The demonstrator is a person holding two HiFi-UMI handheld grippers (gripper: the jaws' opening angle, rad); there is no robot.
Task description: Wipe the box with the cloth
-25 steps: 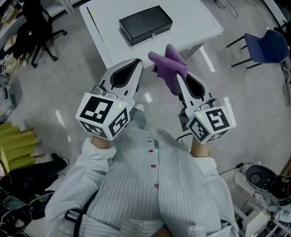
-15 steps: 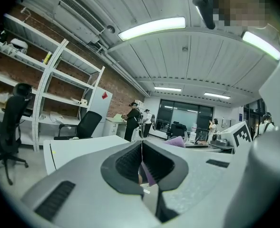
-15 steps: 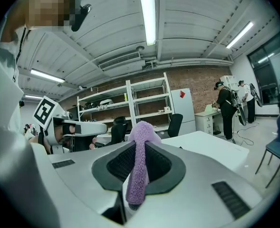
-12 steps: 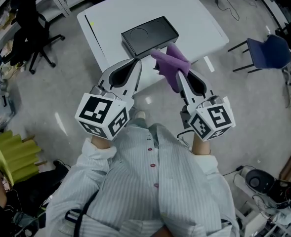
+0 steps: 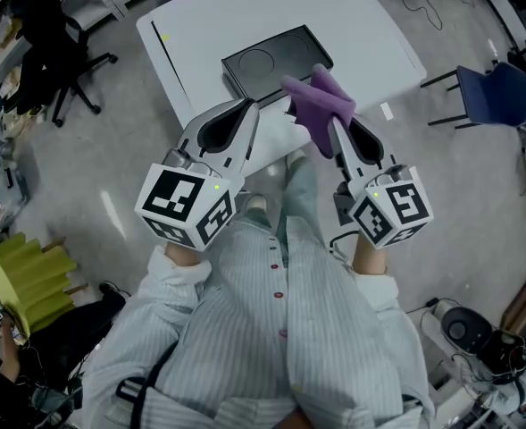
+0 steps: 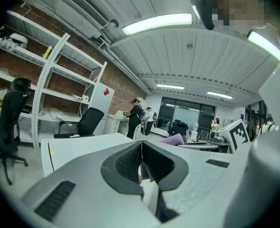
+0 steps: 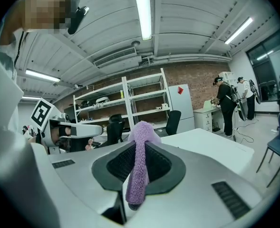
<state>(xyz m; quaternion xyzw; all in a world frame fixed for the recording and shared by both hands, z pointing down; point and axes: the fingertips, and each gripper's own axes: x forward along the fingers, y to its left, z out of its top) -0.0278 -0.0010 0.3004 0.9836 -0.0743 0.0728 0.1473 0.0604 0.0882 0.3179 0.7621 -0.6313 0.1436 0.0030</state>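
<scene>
The purple cloth [image 7: 140, 160] is pinched between the two jaws of the right gripper [image 5: 336, 130]. A bunch of it stands up beyond the jaw tips and a short tail hangs behind them. I think it is held this way so that the free bunch can be pressed on a surface and dragged. The left gripper [image 5: 246, 105] carries nothing: its jaws are together, with no thing between them. It is perhaps there only to steady the box if needed.

The black flat box [image 5: 271, 61] lies on the white table [image 5: 182, 25], on the far side of both grippers. From above, the cloth covers its near right corner, but I cannot tell if it touches. In my judgement it hangs above the lid and the wiping has not begun.

The person holds both grippers out in front of the body, side by side and a little apart. Both point away toward the near edge of the table.
</scene>
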